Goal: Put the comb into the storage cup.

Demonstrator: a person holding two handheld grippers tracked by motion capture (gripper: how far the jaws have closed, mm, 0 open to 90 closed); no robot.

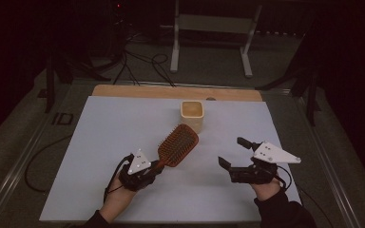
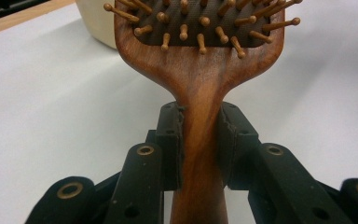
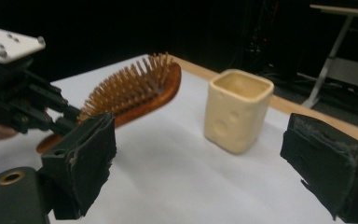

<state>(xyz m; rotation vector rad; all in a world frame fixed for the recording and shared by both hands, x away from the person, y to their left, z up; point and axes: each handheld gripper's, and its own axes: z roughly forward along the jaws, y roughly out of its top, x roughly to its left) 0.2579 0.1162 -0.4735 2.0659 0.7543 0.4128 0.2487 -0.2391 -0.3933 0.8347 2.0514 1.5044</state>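
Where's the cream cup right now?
The cream cup stands upright near the far middle of the white table, just beyond the head of the wooden hairbrush that the left gripper holds.

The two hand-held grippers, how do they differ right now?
The left hand-held gripper is shut on the wooden hairbrush by its handle; the right hand-held gripper is open, with nothing between its jaws. The left points toward the cream cup; the right angles leftward. Both are black with grey plates.
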